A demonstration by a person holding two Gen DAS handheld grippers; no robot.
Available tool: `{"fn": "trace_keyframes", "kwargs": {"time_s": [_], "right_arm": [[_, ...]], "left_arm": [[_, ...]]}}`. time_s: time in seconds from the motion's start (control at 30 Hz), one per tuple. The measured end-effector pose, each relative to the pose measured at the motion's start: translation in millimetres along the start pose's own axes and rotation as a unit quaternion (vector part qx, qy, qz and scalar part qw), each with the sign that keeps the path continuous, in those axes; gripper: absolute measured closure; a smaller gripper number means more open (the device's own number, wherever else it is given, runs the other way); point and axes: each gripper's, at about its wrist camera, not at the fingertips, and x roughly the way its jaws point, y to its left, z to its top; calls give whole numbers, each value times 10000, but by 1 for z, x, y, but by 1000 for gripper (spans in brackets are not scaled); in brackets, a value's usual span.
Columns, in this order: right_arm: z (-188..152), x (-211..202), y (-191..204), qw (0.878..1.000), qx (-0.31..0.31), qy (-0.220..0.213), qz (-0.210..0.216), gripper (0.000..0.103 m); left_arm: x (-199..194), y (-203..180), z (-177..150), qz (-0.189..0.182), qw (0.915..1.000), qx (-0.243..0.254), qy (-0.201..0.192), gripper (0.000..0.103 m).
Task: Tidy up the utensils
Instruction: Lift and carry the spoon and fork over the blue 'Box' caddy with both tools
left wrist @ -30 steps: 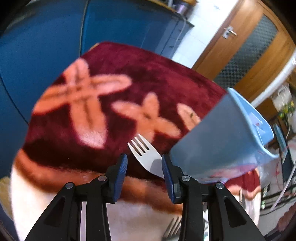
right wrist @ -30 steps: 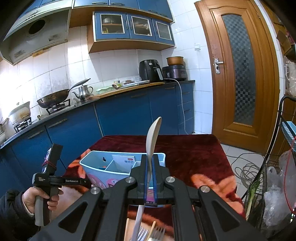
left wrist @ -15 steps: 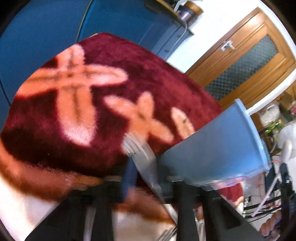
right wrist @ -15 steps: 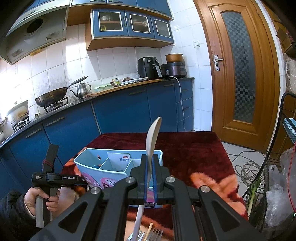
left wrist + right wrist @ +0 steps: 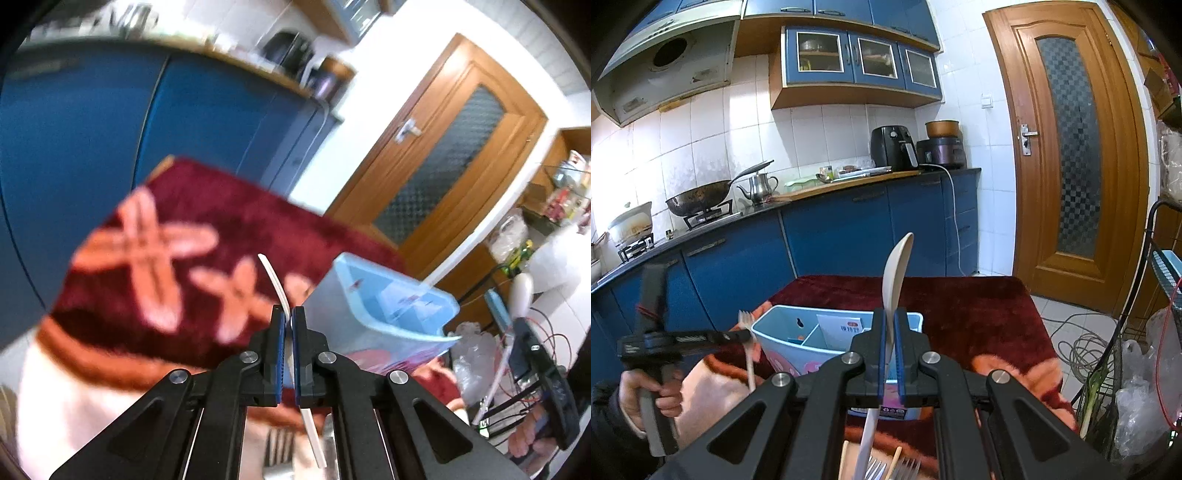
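Observation:
My left gripper (image 5: 287, 314) is shut on a white plastic fork (image 5: 274, 277) and holds it edge-on above the red cloth, left of the light blue divided utensil holder (image 5: 391, 314). In the right wrist view the left gripper (image 5: 748, 334) holds the fork (image 5: 748, 347) upright beside the holder's left rim (image 5: 764, 332). My right gripper (image 5: 890, 317) is shut on a beige spoon (image 5: 895, 269), bowl up, just in front of the holder.
Several forks (image 5: 890, 469) and chopsticks lie on the cloth under the right gripper. The table (image 5: 979, 302) is covered by a dark red patterned cloth. Blue kitchen cabinets stand behind, a wooden door to the right, cables and bags at the right edge.
My left gripper has closed on the white fork and lifted it off the cloth, turning it upright beside the holder. The right gripper has moved a little closer to the holder with the spoon.

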Motion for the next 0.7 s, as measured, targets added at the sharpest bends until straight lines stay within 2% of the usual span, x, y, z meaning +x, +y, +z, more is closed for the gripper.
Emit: {"fn": "trace_keyframes", "kwargs": {"time_s": [0.2,0.33,0.47,0.63,0.7], "right_arm": [[5,2,2,9999,-21,-110,-11,97],[8,6,1,9997,24,-223,-28,97],[15,16,1,9993,23,-356,-67,97],[22,33,1,9982,-78,-548,-210,97],[22,42,0,9979,-88,-591,-233,97]], "left_arm": [[-51,-34,30,-113,9946,458,-922,100],[-68,-65,48,115,9818,1069,-1569,100],[-59,-84,59,367,9703,1467,-1887,100],[-30,-107,58,719,9515,2057,-2173,100],[-24,-111,55,710,9494,2163,-2165,100]]}}
